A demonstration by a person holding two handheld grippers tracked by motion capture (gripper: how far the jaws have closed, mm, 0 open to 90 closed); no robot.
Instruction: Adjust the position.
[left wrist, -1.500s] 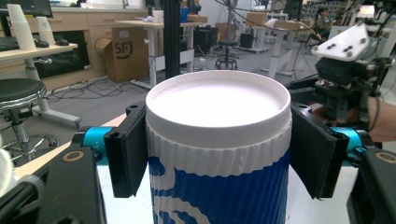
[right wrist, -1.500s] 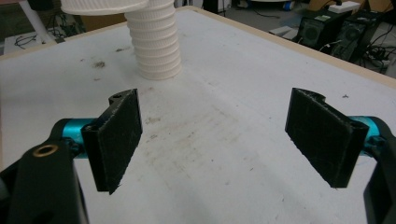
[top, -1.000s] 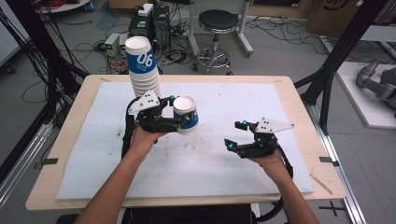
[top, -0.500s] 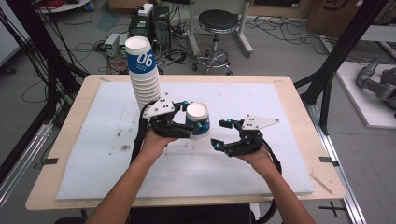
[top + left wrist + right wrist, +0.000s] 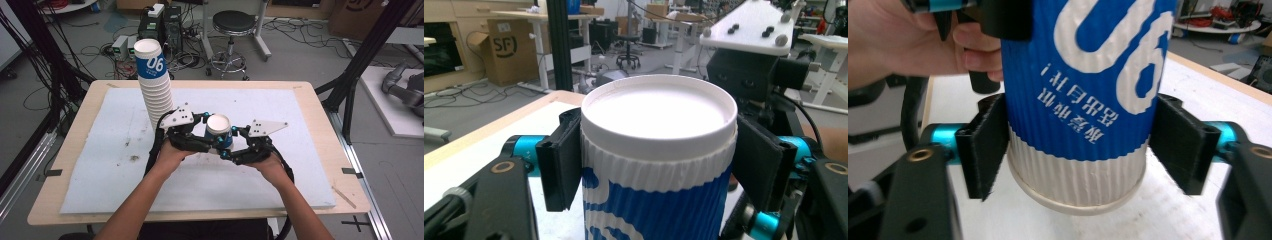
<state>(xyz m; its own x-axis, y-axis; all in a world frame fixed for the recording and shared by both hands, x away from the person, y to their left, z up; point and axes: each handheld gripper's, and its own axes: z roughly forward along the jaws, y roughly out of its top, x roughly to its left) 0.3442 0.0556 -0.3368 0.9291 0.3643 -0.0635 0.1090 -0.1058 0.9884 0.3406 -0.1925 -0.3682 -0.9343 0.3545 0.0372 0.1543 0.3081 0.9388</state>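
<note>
A blue and white ribbed paper cup (image 5: 219, 131) marked 06 is held above the middle of the table between both grippers. My left gripper (image 5: 210, 136) is shut on its upper white band (image 5: 659, 150); both pads press its sides in the left gripper view. My right gripper (image 5: 229, 148) comes in from the right, lower on the same cup (image 5: 1083, 100). Its jaws have just been closing, and its pads (image 5: 985, 150) now touch the cup's sides. A tall stack of like cups (image 5: 152, 85) stands just behind the left gripper.
A white mat (image 5: 300, 175) covers the wooden table (image 5: 65, 150). A stool (image 5: 235, 22), boxes and cables lie on the floor beyond the far edge. Black frame posts (image 5: 360, 60) rise at the right.
The right gripper moved left from the table's right half to the cup and closed on it. The left gripper carried the cup slightly right and nearer.
</note>
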